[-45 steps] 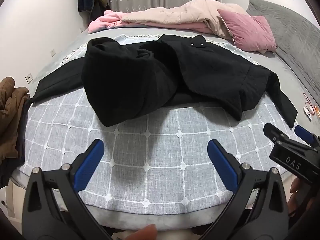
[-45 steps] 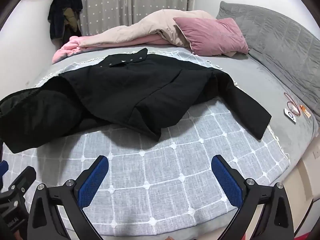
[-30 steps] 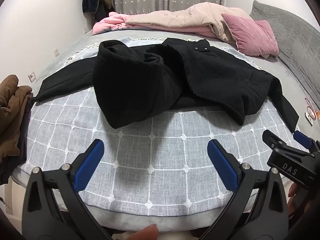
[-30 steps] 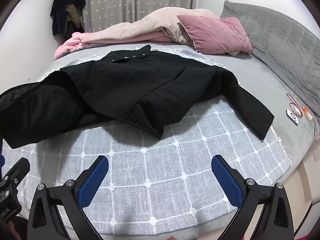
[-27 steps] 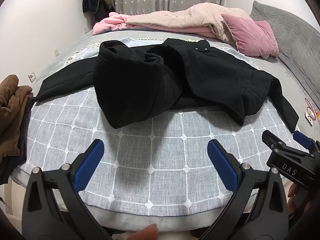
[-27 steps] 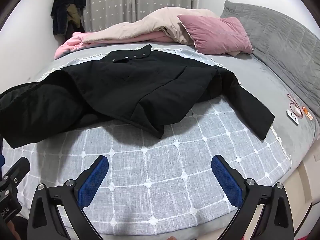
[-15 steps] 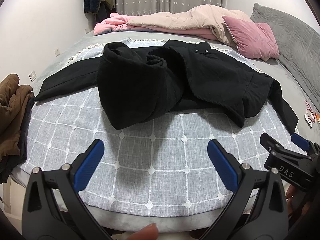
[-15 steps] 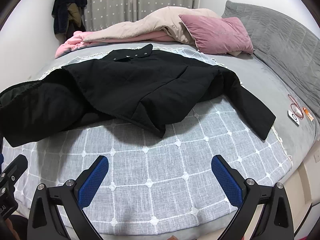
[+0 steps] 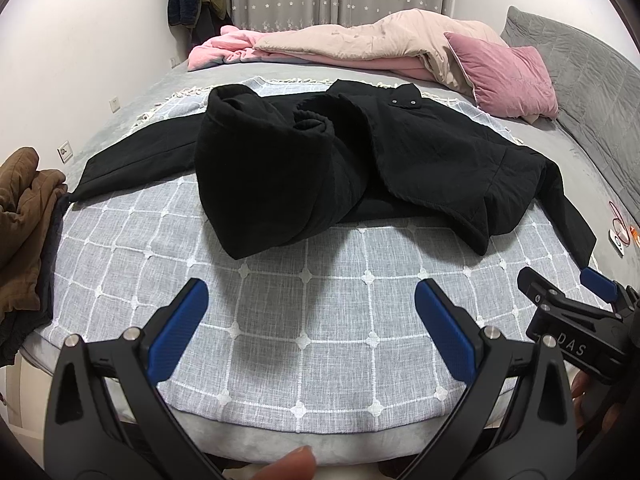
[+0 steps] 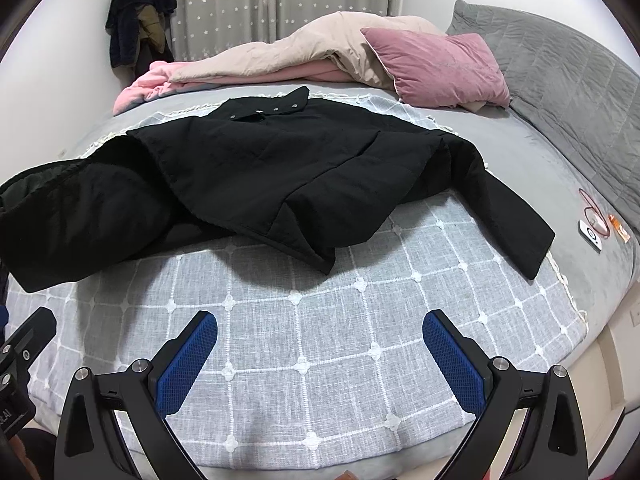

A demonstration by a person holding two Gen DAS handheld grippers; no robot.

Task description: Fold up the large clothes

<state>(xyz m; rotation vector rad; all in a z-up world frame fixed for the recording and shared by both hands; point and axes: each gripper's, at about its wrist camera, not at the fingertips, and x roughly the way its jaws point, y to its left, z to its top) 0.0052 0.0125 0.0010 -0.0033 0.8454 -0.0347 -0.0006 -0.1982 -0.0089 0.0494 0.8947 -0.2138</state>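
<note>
A large black coat (image 9: 340,164) lies crumpled on a grey checked cloth (image 9: 304,320) spread over the bed. Its front panels are bunched and both sleeves lie spread out to the sides. It also shows in the right wrist view (image 10: 280,176). My left gripper (image 9: 312,308) is open and empty above the cloth's near edge, short of the coat's hem. My right gripper (image 10: 320,344) is open and empty, also above the near part of the cloth (image 10: 320,320). The right gripper also shows at the right edge of the left wrist view (image 9: 568,300).
A pink pillow (image 9: 504,72) and a beige and pink duvet (image 9: 352,44) lie at the far side of the bed. A grey headboard (image 10: 568,60) runs along the right. Brown clothes (image 9: 20,216) are piled at the left. Small items (image 10: 596,224) lie near the bed's right edge.
Both grippers have moved a little forward towards the coat and stay open. The coat has not moved.
</note>
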